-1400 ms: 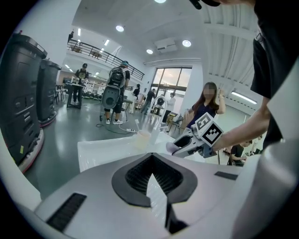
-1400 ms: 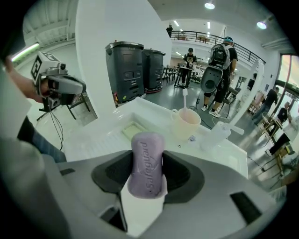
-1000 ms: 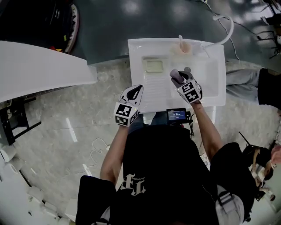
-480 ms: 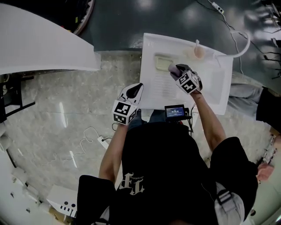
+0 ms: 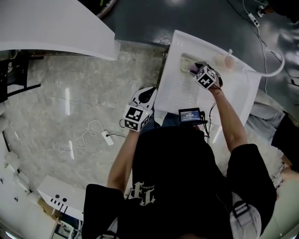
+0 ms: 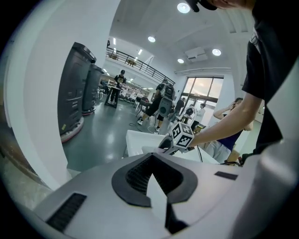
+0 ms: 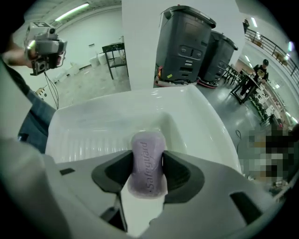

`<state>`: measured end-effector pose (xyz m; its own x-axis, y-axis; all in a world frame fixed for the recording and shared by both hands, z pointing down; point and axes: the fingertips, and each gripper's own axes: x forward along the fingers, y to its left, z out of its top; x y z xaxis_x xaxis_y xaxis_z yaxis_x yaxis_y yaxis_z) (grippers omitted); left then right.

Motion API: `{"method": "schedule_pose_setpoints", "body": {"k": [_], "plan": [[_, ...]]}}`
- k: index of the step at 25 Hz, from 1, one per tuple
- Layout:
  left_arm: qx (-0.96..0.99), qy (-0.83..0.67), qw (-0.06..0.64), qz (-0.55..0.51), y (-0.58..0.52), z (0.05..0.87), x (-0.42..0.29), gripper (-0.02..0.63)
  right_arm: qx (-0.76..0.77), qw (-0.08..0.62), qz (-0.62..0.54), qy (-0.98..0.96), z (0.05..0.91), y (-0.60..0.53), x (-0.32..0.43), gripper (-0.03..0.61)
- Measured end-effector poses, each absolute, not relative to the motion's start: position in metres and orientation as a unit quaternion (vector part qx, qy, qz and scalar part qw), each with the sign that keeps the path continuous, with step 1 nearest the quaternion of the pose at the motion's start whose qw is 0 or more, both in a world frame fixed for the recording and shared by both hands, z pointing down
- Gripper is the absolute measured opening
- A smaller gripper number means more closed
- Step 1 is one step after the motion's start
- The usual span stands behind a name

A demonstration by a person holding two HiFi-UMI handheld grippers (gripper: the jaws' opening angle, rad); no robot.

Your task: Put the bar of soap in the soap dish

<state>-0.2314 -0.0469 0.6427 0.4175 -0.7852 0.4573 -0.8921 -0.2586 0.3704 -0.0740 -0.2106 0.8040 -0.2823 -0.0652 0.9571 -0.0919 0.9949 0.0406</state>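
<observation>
the left gripper [image 5: 147, 92], jaws together on nothing, hangs by the white sink's [image 5: 174, 95] near corner, while the right gripper [image 5: 197, 70] is clamped on the purple bar of soap [image 7: 147, 163] just beside the soap dish [image 5: 185, 61].

floor [image 6: 96, 133]: glossy grey | lights [image 6: 183, 7]: round, overhead | window [image 6: 205, 91]: bright, tall | railing [image 6: 135, 63]: upper level

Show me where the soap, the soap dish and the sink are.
Soap [image 7: 147, 163]: right gripper view, its printed top face.
Soap dish [image 5: 185, 61]: head view, its exposed left part.
Sink [image 5: 174, 94]: head view, its ribbed drainboard.
</observation>
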Motion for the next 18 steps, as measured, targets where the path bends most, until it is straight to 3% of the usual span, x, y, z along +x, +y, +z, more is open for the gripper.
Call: {"method": "schedule_pose_setpoints", "body": {"k": [18], "plan": [[0.753,-0.574,0.307,0.099,-0.031,0.652,-0.256,0.009,-0.054,0.635,-0.001,-0.771,0.850,-0.213,-0.090,0.198]]}}
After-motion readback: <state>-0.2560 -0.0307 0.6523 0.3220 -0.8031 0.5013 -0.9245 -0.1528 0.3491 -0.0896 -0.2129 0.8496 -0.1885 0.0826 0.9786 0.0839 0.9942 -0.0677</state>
